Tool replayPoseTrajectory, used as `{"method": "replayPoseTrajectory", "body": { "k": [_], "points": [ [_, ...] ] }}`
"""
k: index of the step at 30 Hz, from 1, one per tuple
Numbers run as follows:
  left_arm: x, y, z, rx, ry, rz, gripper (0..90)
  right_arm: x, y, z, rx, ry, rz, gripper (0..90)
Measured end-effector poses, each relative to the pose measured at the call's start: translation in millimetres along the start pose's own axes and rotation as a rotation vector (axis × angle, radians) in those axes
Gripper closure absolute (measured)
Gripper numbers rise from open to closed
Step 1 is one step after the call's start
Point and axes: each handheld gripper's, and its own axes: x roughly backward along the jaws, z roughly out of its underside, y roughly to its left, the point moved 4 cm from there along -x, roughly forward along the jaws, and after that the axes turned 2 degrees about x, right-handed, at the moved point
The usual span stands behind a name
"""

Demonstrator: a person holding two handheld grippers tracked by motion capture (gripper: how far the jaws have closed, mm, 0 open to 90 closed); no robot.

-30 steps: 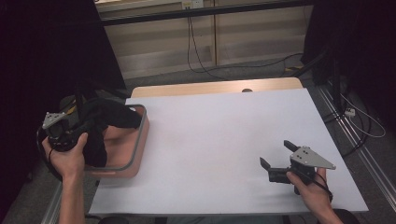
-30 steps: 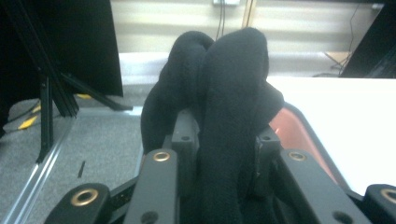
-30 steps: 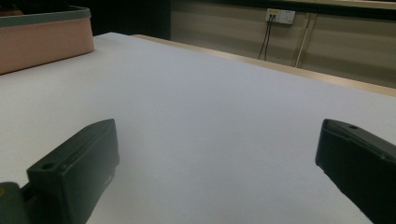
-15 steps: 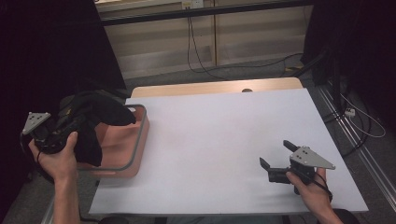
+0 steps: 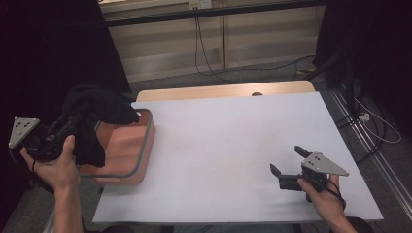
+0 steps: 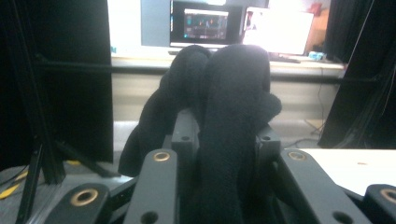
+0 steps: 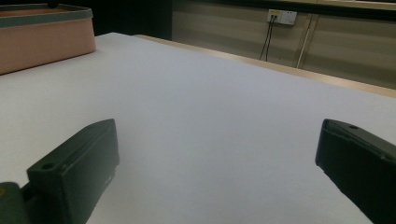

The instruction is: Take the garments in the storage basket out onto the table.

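My left gripper (image 5: 77, 127) hangs off the table's left side, beside the pink basket (image 5: 145, 141), and is shut on a bundle of black cloth (image 5: 99, 109). In the left gripper view the black cloth (image 6: 233, 84) is pinched between the jaws of the left gripper (image 6: 224, 140) and bulges above them. Part of the cloth droops over the basket's near left wall. My right gripper (image 5: 285, 159) rests low over the white tabletop at the near right. In its own view the right gripper (image 7: 217, 158) stands open with nothing between the jaws, and the pink basket (image 7: 42, 42) lies far off at the upper left.
A white sheet (image 5: 233, 145) covers the table, with a strip of wood (image 5: 223, 91) bare at the far edge. Cables (image 5: 209, 58) trail on the floor behind. Black curtains hang at left and right. Monitors (image 6: 205, 23) glow beyond the cloth.
My left hand has moved left and upward with the black cloth, drawing it off the basket. The right gripper has stayed put.
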Motion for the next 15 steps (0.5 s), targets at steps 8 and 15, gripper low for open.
{"method": "replayPoseTrajectory", "body": {
  "k": [8,15],
  "points": [
    [2.7,-12.7,-10.2,0.029,-0.071,0.033,69.9,-1.3,0.6,-0.4,0.002,-0.002,-0.007,0.0],
    [-1.2,-30.5,-18.1,0.029,-0.11,0.072,69.9,-3.1,0.4,-0.8,0.001,-0.001,-0.009,0.0]
  ]
}}
